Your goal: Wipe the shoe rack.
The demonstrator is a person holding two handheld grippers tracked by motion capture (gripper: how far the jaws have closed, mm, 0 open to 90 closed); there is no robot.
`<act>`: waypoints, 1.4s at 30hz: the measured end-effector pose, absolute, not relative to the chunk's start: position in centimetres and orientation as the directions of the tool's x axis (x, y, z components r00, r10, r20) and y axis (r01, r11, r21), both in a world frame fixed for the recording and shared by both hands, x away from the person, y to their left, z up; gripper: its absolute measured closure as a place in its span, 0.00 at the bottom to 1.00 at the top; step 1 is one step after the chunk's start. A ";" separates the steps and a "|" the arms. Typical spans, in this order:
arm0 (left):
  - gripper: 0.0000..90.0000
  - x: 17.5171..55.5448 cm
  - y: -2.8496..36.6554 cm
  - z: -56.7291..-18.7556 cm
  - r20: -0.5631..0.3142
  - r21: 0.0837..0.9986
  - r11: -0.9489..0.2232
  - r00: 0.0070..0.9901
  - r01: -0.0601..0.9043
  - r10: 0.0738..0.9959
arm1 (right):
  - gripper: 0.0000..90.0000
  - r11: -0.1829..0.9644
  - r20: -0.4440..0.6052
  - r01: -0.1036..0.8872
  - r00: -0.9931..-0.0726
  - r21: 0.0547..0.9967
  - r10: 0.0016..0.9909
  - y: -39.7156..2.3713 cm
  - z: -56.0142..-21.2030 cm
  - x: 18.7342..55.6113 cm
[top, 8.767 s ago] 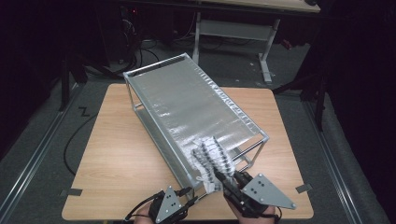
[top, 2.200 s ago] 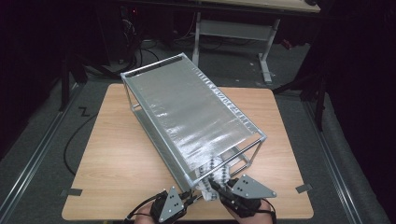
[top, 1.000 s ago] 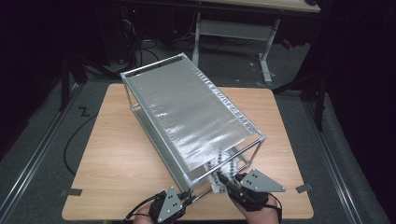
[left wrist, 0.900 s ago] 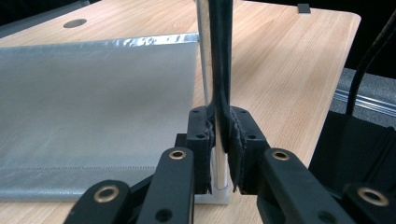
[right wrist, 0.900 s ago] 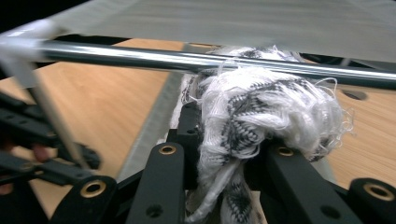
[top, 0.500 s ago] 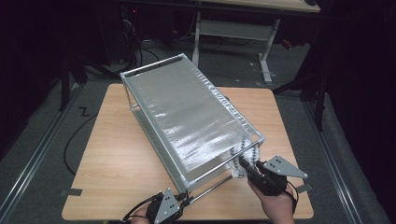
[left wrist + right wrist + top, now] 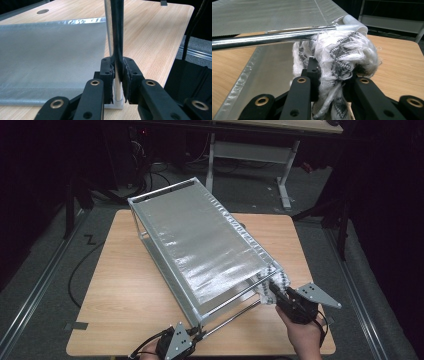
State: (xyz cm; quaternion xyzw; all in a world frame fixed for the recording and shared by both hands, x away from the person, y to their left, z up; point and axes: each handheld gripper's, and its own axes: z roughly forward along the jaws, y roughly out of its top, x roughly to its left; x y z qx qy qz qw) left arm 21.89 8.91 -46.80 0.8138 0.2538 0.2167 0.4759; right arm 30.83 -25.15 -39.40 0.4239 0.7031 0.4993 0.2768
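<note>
A metal-framed rack (image 7: pixel 160 190) covered in silver mesh (image 7: pixel 200 240) lies slanted across the wooden table (image 7: pixel 120 285). At the rack's near right corner my right gripper (image 7: pixel 278 293) is shut on a bunched white-and-black knitted cloth (image 7: pixel 272 281). In the right gripper view the cloth (image 7: pixel 344 52) presses against a chrome rod (image 7: pixel 262 38) just ahead of the right gripper (image 7: pixel 332 67). Close to the table's front edge my left gripper (image 7: pixel 194 336) is shut on a dark bar (image 7: pixel 230 319). The left gripper view has that bar (image 7: pixel 117 30) pinched in the left gripper (image 7: pixel 117 72), beside a chrome pole (image 7: pixel 108 25).
Bare wood lies left of the rack and to its far right (image 7: pixel 280 235). A white desk frame (image 7: pixel 250 150) stands on the floor behind the table. A cable (image 7: pixel 80 265) trails on the floor at the left. A tape mark (image 7: pixel 76 326) sits at the front left edge.
My right gripper has carried the cloth rightward along the near end of the rack to its right corner. The left gripper has stayed put.
</note>
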 end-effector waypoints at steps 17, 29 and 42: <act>0.88 22.0 8.8 -46.8 0.117 0.883 -0.425 0.784 0.200 0.610 | 0.85 0.220 -0.044 0.337 -0.459 0.915 0.887 -24.6 -40.4 30.9; 0.88 22.1 8.8 -46.8 0.112 0.883 -0.424 0.789 0.199 0.604 | 0.85 0.260 -0.062 0.402 -0.444 0.878 0.894 -24.7 -42.6 31.7; 0.88 22.2 8.7 -46.8 0.113 0.883 -0.426 0.792 0.197 0.600 | 0.85 0.323 -0.078 0.504 -0.447 0.801 0.891 -24.6 -46.2 32.6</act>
